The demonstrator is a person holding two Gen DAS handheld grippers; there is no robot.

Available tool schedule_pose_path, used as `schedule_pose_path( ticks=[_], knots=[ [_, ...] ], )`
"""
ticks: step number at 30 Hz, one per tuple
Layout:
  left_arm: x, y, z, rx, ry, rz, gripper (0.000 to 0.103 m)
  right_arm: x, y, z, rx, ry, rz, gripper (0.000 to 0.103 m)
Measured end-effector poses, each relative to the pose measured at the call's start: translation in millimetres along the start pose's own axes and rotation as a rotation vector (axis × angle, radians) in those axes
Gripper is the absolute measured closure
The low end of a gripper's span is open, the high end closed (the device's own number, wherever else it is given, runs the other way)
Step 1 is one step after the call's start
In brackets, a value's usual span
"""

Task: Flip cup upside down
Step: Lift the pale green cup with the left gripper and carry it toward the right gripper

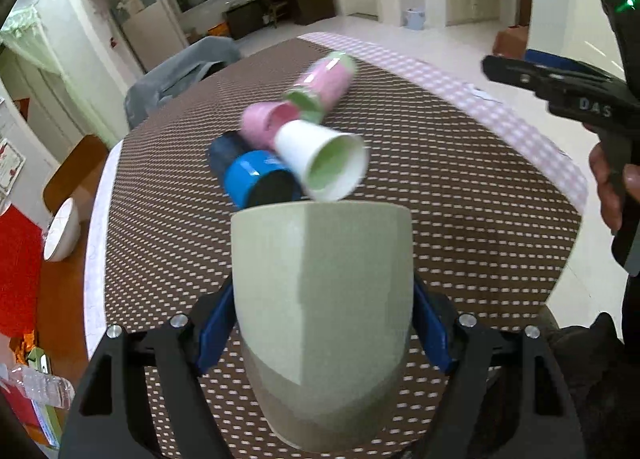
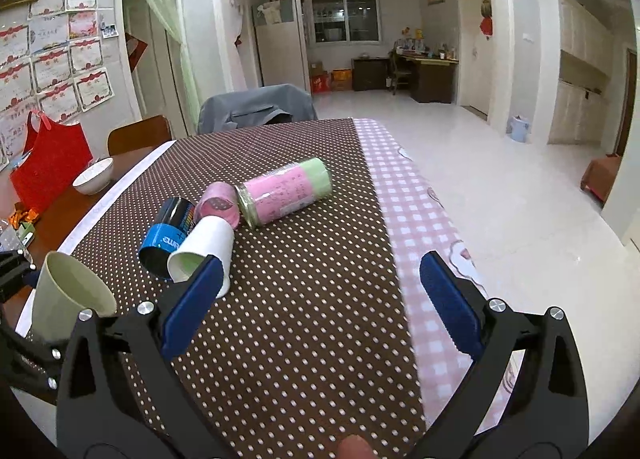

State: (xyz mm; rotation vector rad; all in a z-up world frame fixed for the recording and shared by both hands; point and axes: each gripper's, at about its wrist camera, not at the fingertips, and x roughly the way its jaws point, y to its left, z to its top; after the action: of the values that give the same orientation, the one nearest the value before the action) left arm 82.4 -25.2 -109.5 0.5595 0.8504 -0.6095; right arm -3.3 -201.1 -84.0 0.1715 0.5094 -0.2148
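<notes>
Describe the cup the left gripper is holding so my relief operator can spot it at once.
On the brown dotted tablecloth, look at the near left edge, short of the cluster of tipped-over containers. The pale green cup sits clamped in the left gripper, mouth up. Unlike the white paper cup and its neighbours, it isn't lying on its side.

Cup cluster (image 2: pixel 224 215) blocks ahead; cloth (image 2: pixel 320 299) right free.

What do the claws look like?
Both claws, left and right, are black plastic frames with triangle cutouts, silver screws and flat blue pads. In the left view, the right one's handle reads "DAS" with a green light above it.
</notes>
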Motion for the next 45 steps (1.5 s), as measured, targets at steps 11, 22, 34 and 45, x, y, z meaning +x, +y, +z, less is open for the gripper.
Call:
schedule_pose_path(
  ticks=[11,22,34,45],
  knots=[
    [12,-55,10,0.029,-0.005,-0.079,0.027,-15,-19,-15,0.016,0.007,-0.009,0.006],
    [47,-65,11,0.025,0.05,-0.098,0.026,-16,-25,-20,0.018,0.02,-0.014,0.006],
    [24,-70,18,0.036,-0.025,-0.039,0.014,-16,-24,-18,0.014,0.021,-0.005,0.006],
    [-4,-67,13,0.002,-0.102,-0.005,0.014,-24,-18,-10,0.002,0.003,0.01,0.006]
  ],
)
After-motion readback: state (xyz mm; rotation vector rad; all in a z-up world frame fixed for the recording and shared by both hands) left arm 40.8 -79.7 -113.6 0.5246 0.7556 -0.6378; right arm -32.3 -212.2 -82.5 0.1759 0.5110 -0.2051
